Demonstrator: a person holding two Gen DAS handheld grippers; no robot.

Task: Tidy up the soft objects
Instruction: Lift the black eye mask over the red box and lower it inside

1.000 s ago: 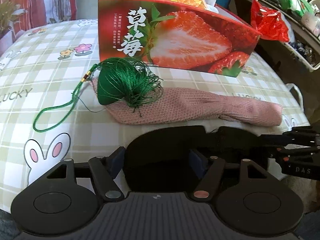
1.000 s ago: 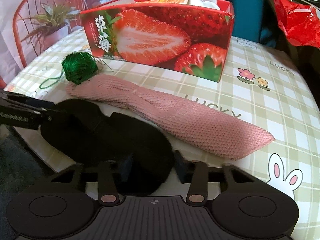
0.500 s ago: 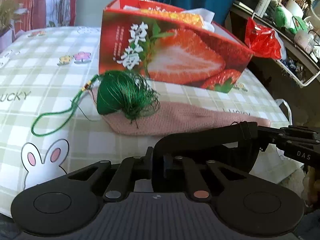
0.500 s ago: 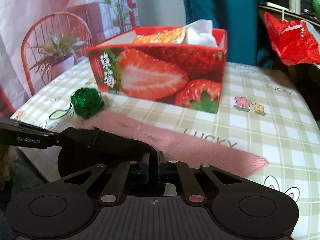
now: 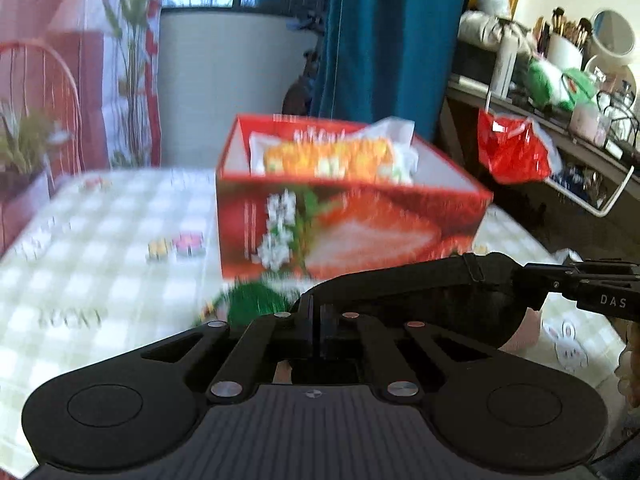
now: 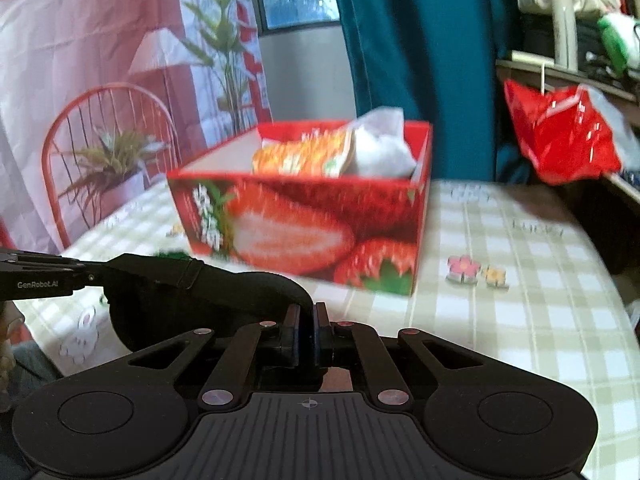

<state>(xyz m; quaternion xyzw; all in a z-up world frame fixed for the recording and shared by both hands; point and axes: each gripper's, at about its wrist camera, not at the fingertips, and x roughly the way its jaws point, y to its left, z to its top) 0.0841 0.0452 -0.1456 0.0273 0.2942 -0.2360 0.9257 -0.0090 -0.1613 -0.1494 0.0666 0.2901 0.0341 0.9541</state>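
Both grippers are shut on one black soft cloth item and hold it stretched between them above the table. My left gripper (image 5: 316,326) pinches one end of the black cloth (image 5: 420,292); my right gripper (image 6: 306,326) pinches the other end of the cloth (image 6: 208,288). Each gripper shows at the far end in the other's view. The red strawberry box (image 5: 344,224) stands ahead, open, with an orange packet and white tissue inside; it also shows in the right wrist view (image 6: 304,224). The green tassel (image 5: 252,304) and a bit of the pink knit item (image 5: 524,332) lie below the cloth.
The table has a green checked cloth (image 6: 500,280). A red plastic bag (image 5: 508,152) hangs off a cluttered shelf at the right. A teal curtain and a red chair (image 6: 100,120) stand behind the table.
Both grippers closed on the black cloth and lifted it off the table. The views rose and now look over the box's open top.
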